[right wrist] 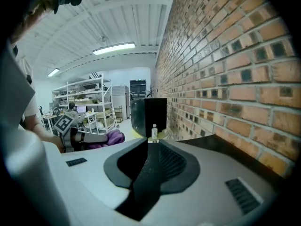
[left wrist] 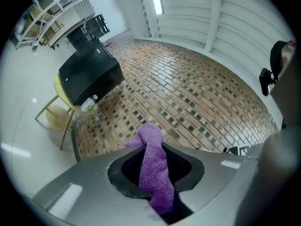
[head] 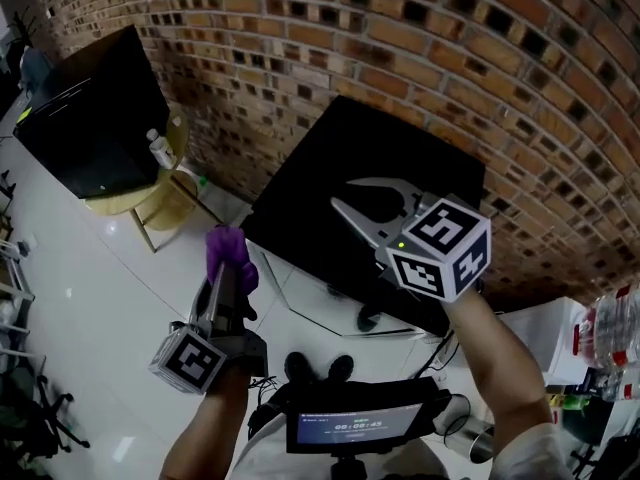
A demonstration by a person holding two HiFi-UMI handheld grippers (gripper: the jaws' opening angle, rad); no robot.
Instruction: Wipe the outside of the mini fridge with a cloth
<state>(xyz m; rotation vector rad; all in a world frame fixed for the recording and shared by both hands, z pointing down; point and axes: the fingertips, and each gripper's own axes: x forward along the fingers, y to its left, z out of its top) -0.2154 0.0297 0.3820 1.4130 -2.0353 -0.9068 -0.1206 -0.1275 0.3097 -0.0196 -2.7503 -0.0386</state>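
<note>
Nearest to us, low in the head view, sat the small screen [head: 360, 426] of our rig, with the white floor [head: 100, 298] around it. Just beyond it we held the left gripper [head: 226, 280], its jaws clamped on the purple cloth [left wrist: 153, 161]. The cloth ran lengthwise between the pads and bunched out past the tips. Our right gripper [head: 342, 192] was higher and further in, with its jaws together and nothing between them.

The mini fridge [head: 330, 158], as we took the nearer black box to be, lay ahead and to the right of the cloth. It stood with its back against the brick wall [head: 400, 28]. The cloth hung near the fridge's left front corner and appeared clear of it; from above we could not tell its height against the top. The right gripper hung above the black top, so it was the nearer claw, but it carried nothing to wipe with. We judged that the coming move depended on the left hand. The cloth needed to swing right and forward onto the top or the left side, then travel towards the wall.

Farther off to the left, well apart from the fridge, stood a second black box [head: 90, 118] on a yellow stool [head: 135, 206], with a small bottle [head: 160, 148] beside it.
</note>
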